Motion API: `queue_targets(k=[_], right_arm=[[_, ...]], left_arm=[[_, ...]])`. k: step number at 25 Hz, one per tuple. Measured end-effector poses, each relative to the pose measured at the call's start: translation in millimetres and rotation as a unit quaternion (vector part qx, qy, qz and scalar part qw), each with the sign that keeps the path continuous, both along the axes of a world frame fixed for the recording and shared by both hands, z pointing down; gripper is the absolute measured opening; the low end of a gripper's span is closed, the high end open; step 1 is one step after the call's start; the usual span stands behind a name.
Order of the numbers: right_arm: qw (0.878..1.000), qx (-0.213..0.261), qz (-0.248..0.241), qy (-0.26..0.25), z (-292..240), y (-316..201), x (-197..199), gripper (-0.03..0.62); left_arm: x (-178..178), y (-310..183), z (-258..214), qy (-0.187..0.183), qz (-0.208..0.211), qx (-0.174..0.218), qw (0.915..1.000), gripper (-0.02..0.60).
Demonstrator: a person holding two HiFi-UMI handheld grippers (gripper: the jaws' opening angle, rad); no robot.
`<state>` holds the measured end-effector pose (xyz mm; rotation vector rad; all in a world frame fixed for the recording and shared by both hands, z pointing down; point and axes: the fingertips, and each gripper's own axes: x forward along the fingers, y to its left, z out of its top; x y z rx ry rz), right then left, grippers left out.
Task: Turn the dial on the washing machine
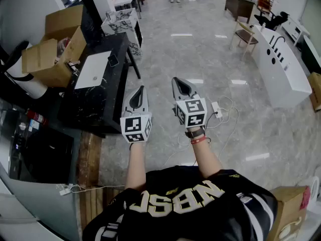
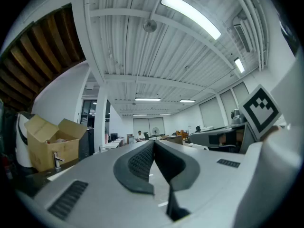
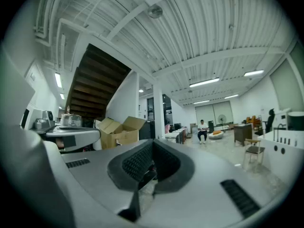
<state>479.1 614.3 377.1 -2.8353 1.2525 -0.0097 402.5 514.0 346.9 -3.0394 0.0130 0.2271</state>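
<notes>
Both grippers are held side by side in front of the person, pointing out over the grey tiled floor. My left gripper (image 1: pixel 141 90) has its jaws closed together with nothing between them, as the left gripper view (image 2: pixel 153 144) also shows. My right gripper (image 1: pixel 176 80) is likewise shut and empty (image 3: pixel 152 145). A dark appliance that may be the washing machine (image 1: pixel 35 152) sits at the lower left edge of the head view, well to the left of both grippers. I cannot make out a dial on it.
A black marble counter (image 1: pixel 108 97) with open cardboard boxes (image 1: pixel 55 46) stands left of the grippers. A power strip with cables (image 1: pixel 220 112) lies on the floor to the right. A white counter (image 1: pixel 281 72) and a chair (image 1: pixel 246 34) stand far right. Another box (image 1: pixel 291 210) sits at the lower right.
</notes>
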Motion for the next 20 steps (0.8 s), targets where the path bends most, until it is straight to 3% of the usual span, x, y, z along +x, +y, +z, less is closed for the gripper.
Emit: queue_targets(k=[5, 12, 20], right_arm=[[0.999, 0.028, -0.043, 0.003, -4, -80, -27, 0.008], [0.99, 0.025, -0.142, -0.007, -6, -242, -88, 0.008], [0.96, 0.004, -0.281, -0.009, 1, -431, -190, 0.008]], left_arm=[[-29, -70, 8, -0.007, -0.03, 0.0, 0.9995, 0.015], [-93, -214, 8, -0.006, -0.109, -0.014, 0.9939, 0.015], [-196, -380, 14, 0.0, -0.233, -0.03, 0.9721, 0.015]])
